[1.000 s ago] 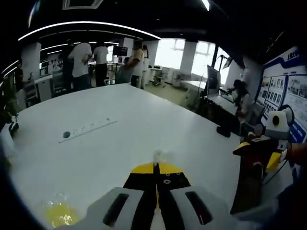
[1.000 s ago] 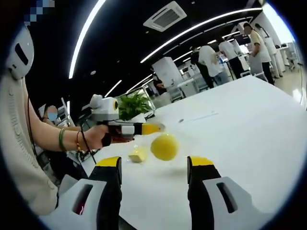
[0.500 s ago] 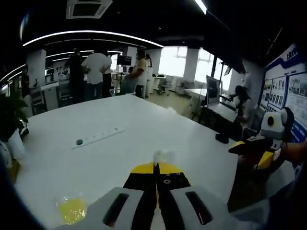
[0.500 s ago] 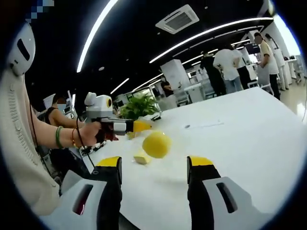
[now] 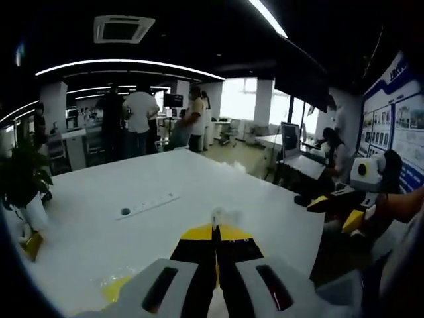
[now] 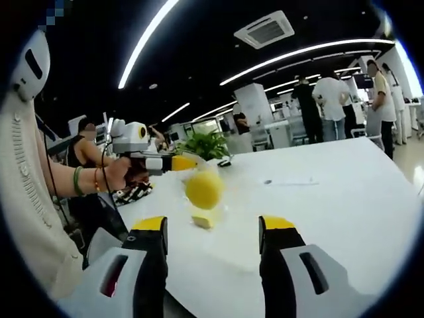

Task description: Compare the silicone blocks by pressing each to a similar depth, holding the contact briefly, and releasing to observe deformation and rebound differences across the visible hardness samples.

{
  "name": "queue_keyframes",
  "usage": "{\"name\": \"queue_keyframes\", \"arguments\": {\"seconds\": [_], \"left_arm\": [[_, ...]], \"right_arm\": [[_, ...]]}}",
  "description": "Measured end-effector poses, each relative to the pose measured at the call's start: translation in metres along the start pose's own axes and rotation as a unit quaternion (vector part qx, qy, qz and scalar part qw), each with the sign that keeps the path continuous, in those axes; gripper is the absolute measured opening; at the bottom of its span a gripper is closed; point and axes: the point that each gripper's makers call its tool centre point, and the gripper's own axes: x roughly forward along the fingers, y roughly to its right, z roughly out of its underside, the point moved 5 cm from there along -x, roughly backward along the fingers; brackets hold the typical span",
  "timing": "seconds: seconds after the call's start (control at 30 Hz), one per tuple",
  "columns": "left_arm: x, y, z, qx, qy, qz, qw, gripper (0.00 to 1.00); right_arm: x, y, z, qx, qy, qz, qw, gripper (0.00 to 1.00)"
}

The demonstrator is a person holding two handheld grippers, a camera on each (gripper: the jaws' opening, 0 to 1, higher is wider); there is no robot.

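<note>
A yellow silicone ball [image 6: 204, 189] is appearing in the right gripper view above the near edge of the white table [image 6: 331, 199], between that view's two jaws; whether it is resting on the table or raised cannot be told. A small yellow block [image 6: 203, 221] is lying on the table just below it, its long axis apparently running along the near edge. In the left gripper view, a yellow piece [image 5: 114, 289] in clear wrapping is lying at the table's near-left corner, half hidden by the jaw.

The left gripper [image 5: 216, 233] is clenched, its yellow-tipped jaws meeting with nothing between them; in the right gripper view it is pointing toward the ball, held in the person's hand [image 6: 122, 173]. The right gripper [image 6: 213, 225] is released, jaws standing wide apart.

A white power strip [image 5: 147, 205] is lying mid-table. A potted plant [image 6: 206, 144] is standing at the far edge. People [image 5: 140, 119] are standing beyond.
</note>
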Motion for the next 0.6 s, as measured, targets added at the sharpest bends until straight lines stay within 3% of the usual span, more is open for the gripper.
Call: {"name": "queue_keyframes", "arguments": {"seconds": [0.33,0.6], "left_arm": [[-0.042,-0.007,-0.007,0.013,0.008,0.014,0.9998,0.0],[-0.052,-0.005,-0.019,0.026,0.009,0.05,0.9984,0.0]], "right_arm": [[0.006,-0.018,-0.019,-0.073,-0.042,-0.035,0.9959,0.53],[0.011,-0.012,-0.06,-0.164,-0.095,-0.064,0.9799,0.56]]}}
